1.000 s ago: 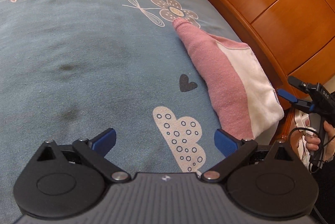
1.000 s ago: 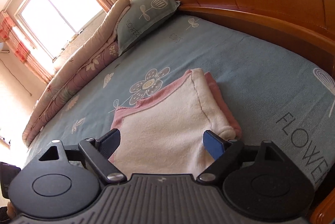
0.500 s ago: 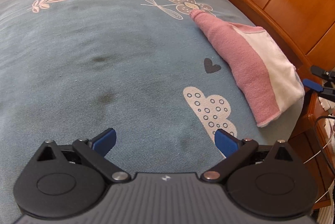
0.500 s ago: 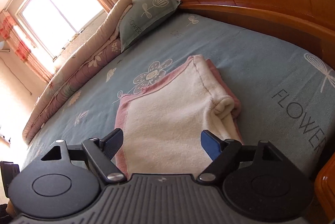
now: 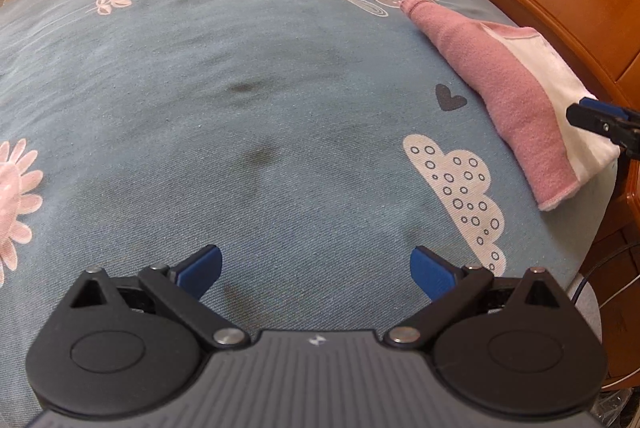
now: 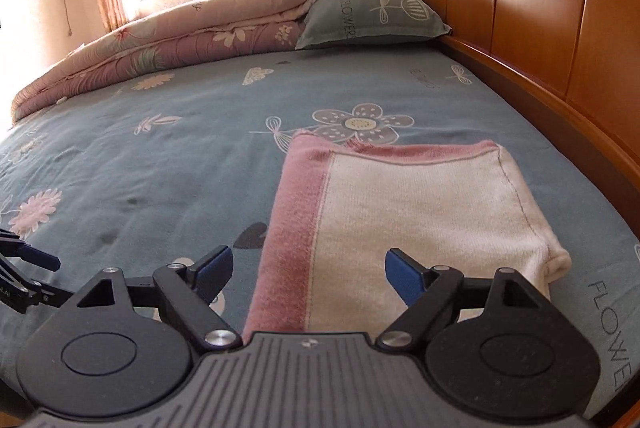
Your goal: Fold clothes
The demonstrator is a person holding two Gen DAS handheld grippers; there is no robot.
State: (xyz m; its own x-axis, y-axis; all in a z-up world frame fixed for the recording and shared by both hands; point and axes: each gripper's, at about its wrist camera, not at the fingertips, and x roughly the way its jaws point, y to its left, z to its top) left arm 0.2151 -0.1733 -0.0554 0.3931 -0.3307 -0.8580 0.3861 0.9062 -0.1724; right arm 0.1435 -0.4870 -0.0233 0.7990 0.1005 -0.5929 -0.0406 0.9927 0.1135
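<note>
I hold my right gripper [image 6: 307, 270] over the near edge of the folded garment [image 6: 404, 228], and its jaws stand wide apart with nothing pressed between them; the cloth lies under them, not in them. My left gripper [image 5: 316, 268] is also wide open and empty, and it looks down on a bare part of the bed sheet [image 5: 240, 108], well apart from the garment.

The garment is a pink and cream knitted piece. It lies on the sheet near the wooden headboard [image 6: 540, 8], just in front of the printed flower [image 6: 362, 122]. It is already a compact rectangle with more than one layer, its edges are mostly straight, and only the near right corner bulges a little.

So I judge that the folding of this piece is done or nearly done. Maybe I need one last small correction at that corner, or to set the piece aside. I see no other loose clothes on the bed in these views, only the rolled quilt [image 6: 160, 48] and the pillow [image 6: 372, 14] far behind
</note>
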